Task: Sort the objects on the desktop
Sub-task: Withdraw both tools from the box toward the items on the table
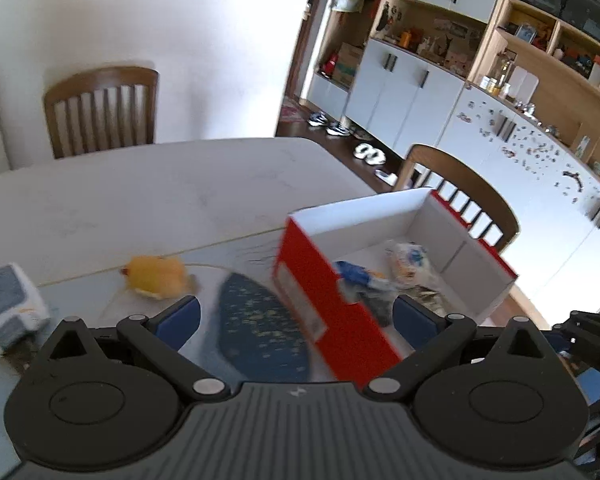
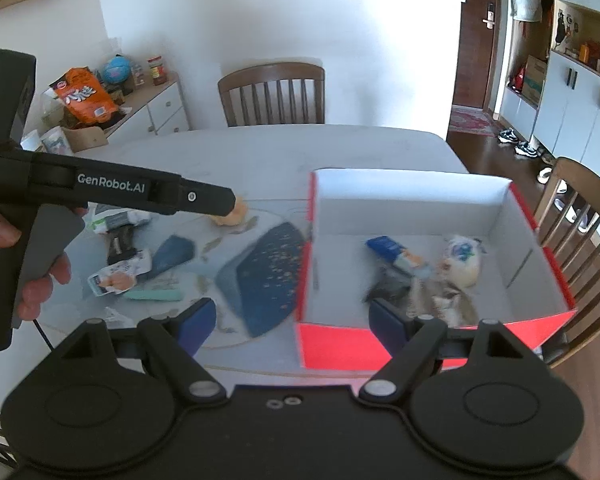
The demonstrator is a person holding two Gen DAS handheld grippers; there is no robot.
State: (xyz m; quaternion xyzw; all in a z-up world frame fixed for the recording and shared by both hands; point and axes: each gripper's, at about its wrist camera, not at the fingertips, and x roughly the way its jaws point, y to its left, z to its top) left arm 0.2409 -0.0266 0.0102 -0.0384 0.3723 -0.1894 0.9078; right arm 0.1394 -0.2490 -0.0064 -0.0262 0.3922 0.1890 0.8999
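Left gripper [image 1: 296, 316] jaws stood apart, nothing between the pads; in the right wrist view its body was seen from the side, gripped by a hand [image 2: 40, 276]. Near the table's [image 2: 260, 152] left edge lay a cluster of small packets [image 2: 116, 276] and a teal strip [image 2: 152, 294]. Toward the middle sat a yellow plush toy [image 1: 158, 278], then a dark blue speckled pouch [image 2: 260, 280] just beside the red box [image 2: 340, 348]. The box, at the right edge, held 3 or more blurred items, including a blue packet [image 2: 392, 250] and a white pouch [image 2: 462, 260]. Right gripper [image 2: 292, 320] jaws stood released, empty.
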